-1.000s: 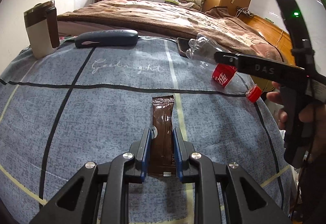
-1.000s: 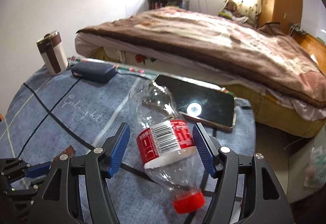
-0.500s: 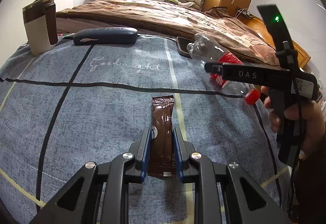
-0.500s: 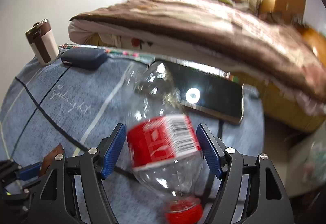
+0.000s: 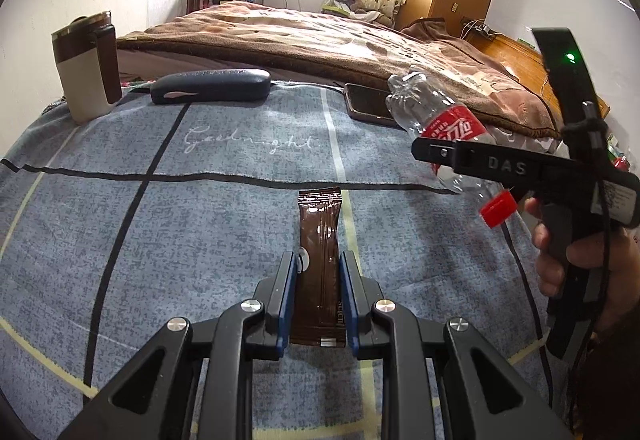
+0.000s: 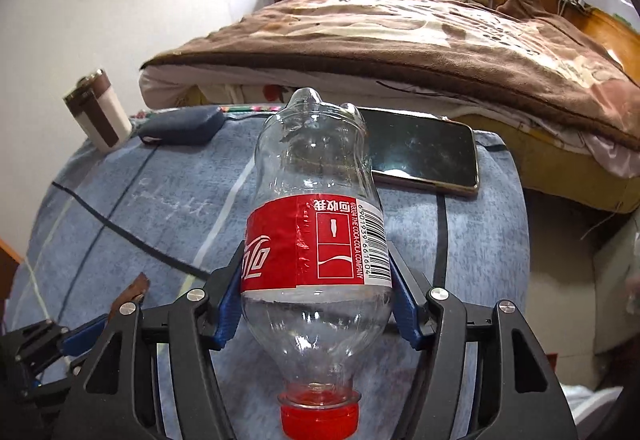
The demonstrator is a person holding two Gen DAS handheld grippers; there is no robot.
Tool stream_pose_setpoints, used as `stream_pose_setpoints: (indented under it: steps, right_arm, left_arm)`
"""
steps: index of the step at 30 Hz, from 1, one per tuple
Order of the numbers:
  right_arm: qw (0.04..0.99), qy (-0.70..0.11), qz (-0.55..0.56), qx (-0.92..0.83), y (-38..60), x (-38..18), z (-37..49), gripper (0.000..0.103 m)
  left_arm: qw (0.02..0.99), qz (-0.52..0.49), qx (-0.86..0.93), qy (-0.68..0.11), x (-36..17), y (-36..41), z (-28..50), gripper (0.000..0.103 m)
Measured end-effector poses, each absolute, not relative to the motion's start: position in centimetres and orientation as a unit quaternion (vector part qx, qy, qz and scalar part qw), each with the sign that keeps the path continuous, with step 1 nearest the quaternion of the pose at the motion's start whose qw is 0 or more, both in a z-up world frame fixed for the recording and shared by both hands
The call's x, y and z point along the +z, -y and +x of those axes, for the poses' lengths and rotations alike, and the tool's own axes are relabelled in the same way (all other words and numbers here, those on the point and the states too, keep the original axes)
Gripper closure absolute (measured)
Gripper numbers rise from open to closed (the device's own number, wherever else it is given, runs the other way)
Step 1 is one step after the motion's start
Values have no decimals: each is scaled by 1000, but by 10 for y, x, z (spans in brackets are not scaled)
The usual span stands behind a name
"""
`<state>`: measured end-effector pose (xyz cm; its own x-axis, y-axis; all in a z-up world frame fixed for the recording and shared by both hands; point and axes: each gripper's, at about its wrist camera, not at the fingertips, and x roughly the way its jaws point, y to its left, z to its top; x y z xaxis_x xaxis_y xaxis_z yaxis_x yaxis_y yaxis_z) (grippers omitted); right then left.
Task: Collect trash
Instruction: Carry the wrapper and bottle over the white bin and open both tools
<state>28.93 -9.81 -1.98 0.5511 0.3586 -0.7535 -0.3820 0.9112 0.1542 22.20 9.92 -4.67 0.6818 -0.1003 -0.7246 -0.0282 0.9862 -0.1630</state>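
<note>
The plastic bottle (image 6: 316, 240), flat on the blue cloth (image 5: 200, 220) a second ago, now sits lifted at frame centre, the right gripper (image 6: 316, 304) having just closed onto its red label. Lower centre, the left gripper (image 5: 319, 300) pinches a brown wrapper (image 5: 320, 236). A bed (image 5: 320, 35) fills the background.

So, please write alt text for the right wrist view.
The right gripper holds an empty clear plastic bottle with a red label, cap toward the camera. Behind it, a phone lies on the blue cloth.
</note>
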Motion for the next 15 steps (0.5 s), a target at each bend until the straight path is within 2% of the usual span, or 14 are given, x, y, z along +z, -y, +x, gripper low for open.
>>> stream_pose_setpoints:
  steps: [15]
  right_arm:
    - [897, -388, 16, 213, 116, 13, 227, 40]
  left_arm:
    - [930, -58, -24, -362, -8, -84, 178, 80]
